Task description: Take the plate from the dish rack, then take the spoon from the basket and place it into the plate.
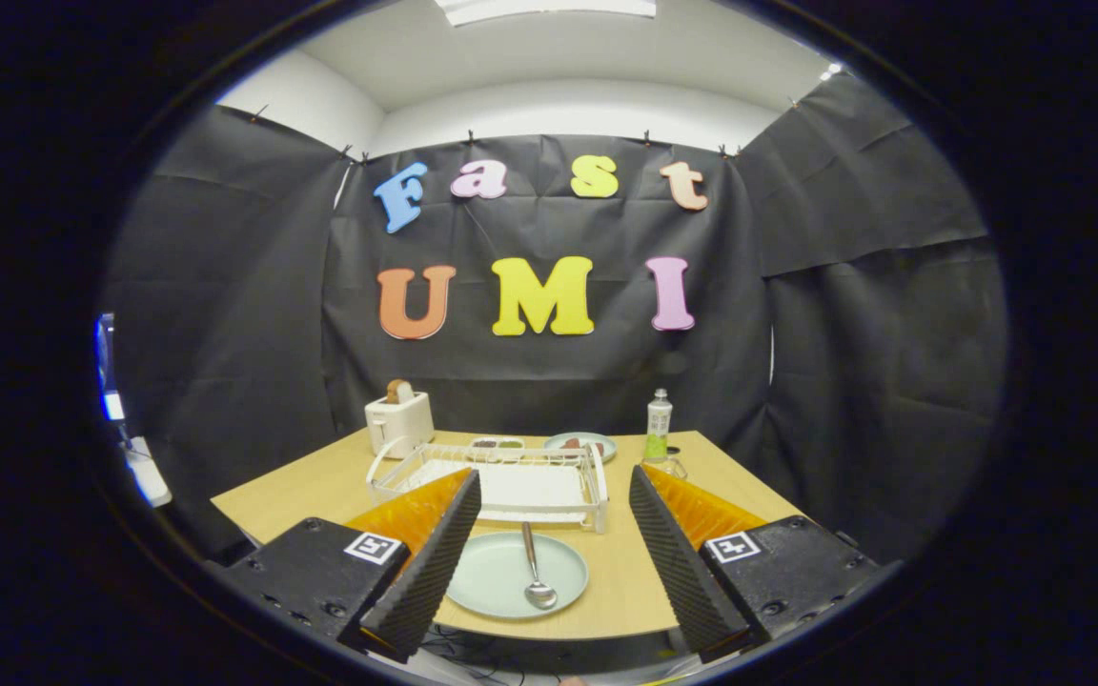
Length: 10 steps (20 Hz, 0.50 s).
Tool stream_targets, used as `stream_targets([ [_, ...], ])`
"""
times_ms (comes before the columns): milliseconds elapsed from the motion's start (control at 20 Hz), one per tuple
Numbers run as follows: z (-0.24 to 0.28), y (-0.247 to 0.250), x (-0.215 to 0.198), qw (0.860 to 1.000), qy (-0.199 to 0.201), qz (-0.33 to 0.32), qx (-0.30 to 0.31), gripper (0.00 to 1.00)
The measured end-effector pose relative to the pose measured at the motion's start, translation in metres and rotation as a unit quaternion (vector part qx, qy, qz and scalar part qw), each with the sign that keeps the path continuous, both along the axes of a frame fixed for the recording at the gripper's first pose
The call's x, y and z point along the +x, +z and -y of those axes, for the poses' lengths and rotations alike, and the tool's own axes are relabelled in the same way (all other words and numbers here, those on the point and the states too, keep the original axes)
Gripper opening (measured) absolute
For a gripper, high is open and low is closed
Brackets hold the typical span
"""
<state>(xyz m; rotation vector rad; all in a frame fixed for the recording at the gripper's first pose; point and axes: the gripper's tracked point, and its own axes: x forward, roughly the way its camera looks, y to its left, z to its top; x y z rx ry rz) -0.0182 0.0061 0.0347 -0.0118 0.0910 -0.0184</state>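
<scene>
- While we hold the gripper (554,557) wide open with nothing in it, the spoon (534,572) lies in the plate (517,574), between the fingers, near the table's (301,495) near edge.
- Task status, as we judge it: placement looks complete.
- Risk: the plate sits close to that near edge; a careless pass of either finger could knock it off.
- Risk: the spoon handle points far, toward the dish rack (492,481); bumping the rack could roll it out.
- Far items, toaster (398,421) and bottle (658,426): well apart, little hazard.
</scene>
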Motion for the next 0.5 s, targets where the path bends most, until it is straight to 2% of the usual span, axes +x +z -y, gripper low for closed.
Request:
stream_targets([
  [500,0.011,-0.004,-0.002,1.0,-0.011,0.006,0.003,1.0],
])
